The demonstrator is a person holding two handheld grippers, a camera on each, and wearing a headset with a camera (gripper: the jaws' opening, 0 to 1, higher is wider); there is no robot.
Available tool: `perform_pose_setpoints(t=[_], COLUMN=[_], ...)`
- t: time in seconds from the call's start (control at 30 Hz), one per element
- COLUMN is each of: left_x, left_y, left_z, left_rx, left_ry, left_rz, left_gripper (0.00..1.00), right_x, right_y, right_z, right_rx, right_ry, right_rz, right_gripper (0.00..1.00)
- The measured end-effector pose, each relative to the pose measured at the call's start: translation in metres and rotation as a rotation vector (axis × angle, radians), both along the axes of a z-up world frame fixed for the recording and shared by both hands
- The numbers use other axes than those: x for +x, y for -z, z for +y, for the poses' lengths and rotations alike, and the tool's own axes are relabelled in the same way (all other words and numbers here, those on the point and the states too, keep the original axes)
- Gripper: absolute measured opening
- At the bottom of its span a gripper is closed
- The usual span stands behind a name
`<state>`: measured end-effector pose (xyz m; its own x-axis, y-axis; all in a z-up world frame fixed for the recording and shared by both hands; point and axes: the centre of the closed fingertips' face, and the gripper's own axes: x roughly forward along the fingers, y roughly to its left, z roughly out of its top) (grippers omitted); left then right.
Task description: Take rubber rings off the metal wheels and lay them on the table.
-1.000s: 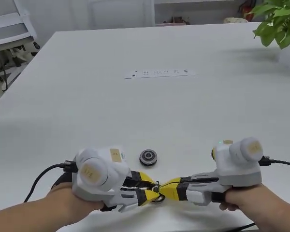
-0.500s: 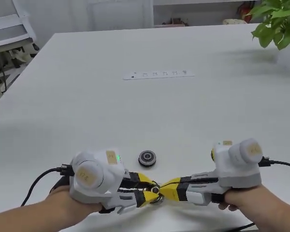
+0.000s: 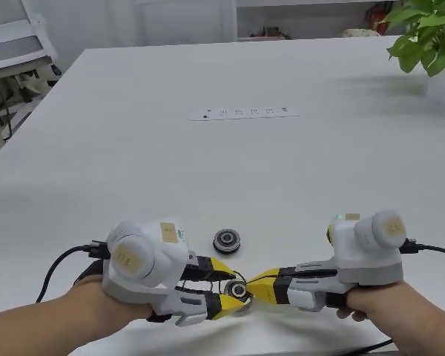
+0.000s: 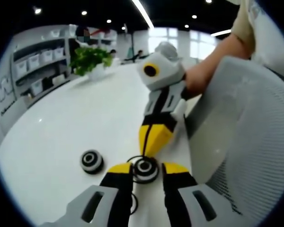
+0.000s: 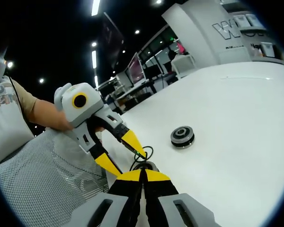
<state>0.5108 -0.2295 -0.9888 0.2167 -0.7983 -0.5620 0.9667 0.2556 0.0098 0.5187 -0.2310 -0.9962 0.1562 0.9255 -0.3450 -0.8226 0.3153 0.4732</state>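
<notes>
My left gripper [image 4: 146,169] has dipped lower, clamping one wheel [image 3: 237,290]. My right gripper [image 5: 143,173] pinches that wheel's ring [image 4: 130,159]; a second wheel [image 3: 228,240] lies nearby.

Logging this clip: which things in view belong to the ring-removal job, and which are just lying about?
Job in hand: left gripper, jaws around the held wheel; right gripper, jaws shut on its rubber ring; second wheel on the table.
Lying about: power strip, potted plant, chair.
</notes>
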Motion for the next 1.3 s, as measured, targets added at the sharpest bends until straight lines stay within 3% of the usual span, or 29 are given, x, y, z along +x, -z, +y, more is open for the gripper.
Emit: perform_pose_setpoints(t=[0.37, 0.7, 1.3], left_x=[-0.007, 0.001, 0.002], left_y=[-0.019, -0.038, -0.049], left_z=[0.010, 0.033, 0.072], left_rx=[-0.032, -0.065, -0.067], left_ry=[0.005, -0.051, -0.133], left_rz=[0.007, -0.005, -0.017], left_gripper=[0.32, 0.39, 0.53], right_x=[0.001, 0.005, 0.016], right_y=[-0.009, -0.019, -0.030], right_z=[0.000, 0.003, 0.025], right_rx=[0.015, 0.020, 0.011], right_ry=[-0.004, -0.014, -0.069], right_rz=[-0.001, -0.007, -0.009], right_gripper=[0.00, 0.00, 0.00])
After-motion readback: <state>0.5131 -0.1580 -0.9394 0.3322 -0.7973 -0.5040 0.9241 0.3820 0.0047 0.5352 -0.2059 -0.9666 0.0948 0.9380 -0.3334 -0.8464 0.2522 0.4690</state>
